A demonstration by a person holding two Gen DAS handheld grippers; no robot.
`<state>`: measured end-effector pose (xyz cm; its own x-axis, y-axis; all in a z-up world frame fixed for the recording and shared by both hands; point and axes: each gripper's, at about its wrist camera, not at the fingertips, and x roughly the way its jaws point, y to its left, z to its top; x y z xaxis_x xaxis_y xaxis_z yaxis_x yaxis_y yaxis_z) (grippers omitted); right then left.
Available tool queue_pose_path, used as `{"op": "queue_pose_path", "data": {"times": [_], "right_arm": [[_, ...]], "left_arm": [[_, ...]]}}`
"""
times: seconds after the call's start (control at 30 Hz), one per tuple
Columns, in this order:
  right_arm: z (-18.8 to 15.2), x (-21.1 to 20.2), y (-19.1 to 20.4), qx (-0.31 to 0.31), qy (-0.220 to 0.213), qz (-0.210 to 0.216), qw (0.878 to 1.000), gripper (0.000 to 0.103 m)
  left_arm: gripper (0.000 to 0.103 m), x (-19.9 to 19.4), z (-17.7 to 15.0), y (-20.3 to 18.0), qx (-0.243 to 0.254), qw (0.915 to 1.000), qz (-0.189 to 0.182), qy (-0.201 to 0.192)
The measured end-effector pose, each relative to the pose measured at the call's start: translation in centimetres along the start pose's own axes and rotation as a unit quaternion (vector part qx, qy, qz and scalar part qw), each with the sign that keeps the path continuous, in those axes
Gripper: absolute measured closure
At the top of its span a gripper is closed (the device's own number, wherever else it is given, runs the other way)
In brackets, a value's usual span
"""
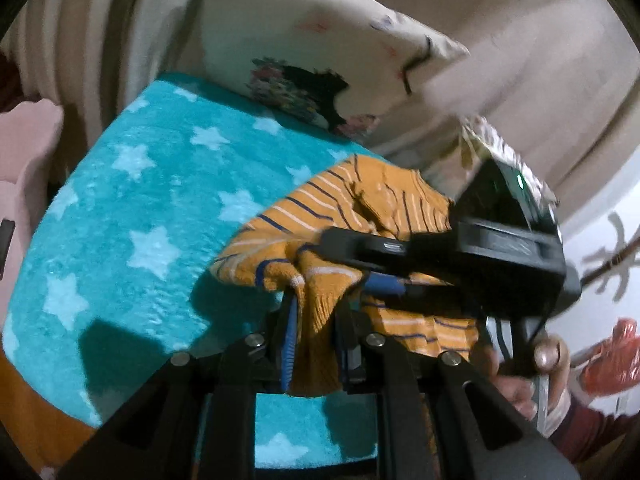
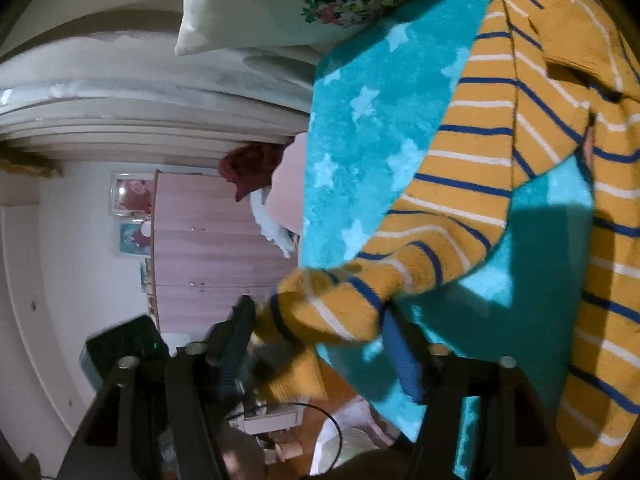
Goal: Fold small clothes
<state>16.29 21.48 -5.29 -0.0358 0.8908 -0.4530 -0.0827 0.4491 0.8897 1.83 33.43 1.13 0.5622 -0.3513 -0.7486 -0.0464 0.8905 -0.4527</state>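
A small mustard-yellow sweater (image 1: 320, 216) with blue and white stripes lies partly on a teal star-patterned blanket (image 1: 140, 208). My left gripper (image 1: 316, 344) is shut on a fold of the sweater and holds it lifted. The right gripper (image 1: 384, 264) reaches in from the right and pinches the sweater next to it. In the right wrist view, my right gripper (image 2: 320, 340) is shut on the sweater's sleeve end (image 2: 332, 304), with the sweater's body (image 2: 540, 140) spread over the blanket (image 2: 360, 140).
A white printed pillow (image 1: 320, 64) lies at the blanket's far end. A pink seat (image 1: 24, 168) stands at the left. A hand (image 1: 536, 368) holds the right gripper's handle. A pink curtain (image 2: 208, 232) and wall pictures (image 2: 130, 194) are beyond the blanket's edge.
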Motion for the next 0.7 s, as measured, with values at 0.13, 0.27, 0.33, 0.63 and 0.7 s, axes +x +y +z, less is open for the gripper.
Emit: {"op": "queue_pose_path", "data": {"times": [0.13, 0.27, 0.33, 0.63, 0.7], "right_arm": [[1.5, -0.8, 1.6, -0.03, 0.0, -0.046, 0.998, 0.083], [4.0, -5.2, 4.3, -0.082, -0.025, -0.054, 0.995, 0.085], [4.4, -8.3, 5.2, -0.111, -0.042, -0.058, 0.991, 0.085], [4.2, -28.2, 1.5, -0.198, -0.111, -0.224, 0.948, 0.085], [4.6, -31.8, -0.2, -0.215, -0.108, -0.276, 0.931, 0.082]], "left_arm": [[0.063, 0.0, -0.7, -0.5, -0.018, 0.9998, 0.002, -0.002], [0.049, -1.2, -1.8, -0.6, -0.049, 0.9981, 0.026, -0.028], [0.046, -1.6, -2.7, -0.8, -0.076, 0.9954, 0.045, -0.037], [0.045, 0.2, -6.8, -7.0, -0.118, 0.9908, 0.063, -0.021], [0.045, 1.2, -7.5, -8.6, -0.116, 0.9914, 0.059, -0.011]]}}
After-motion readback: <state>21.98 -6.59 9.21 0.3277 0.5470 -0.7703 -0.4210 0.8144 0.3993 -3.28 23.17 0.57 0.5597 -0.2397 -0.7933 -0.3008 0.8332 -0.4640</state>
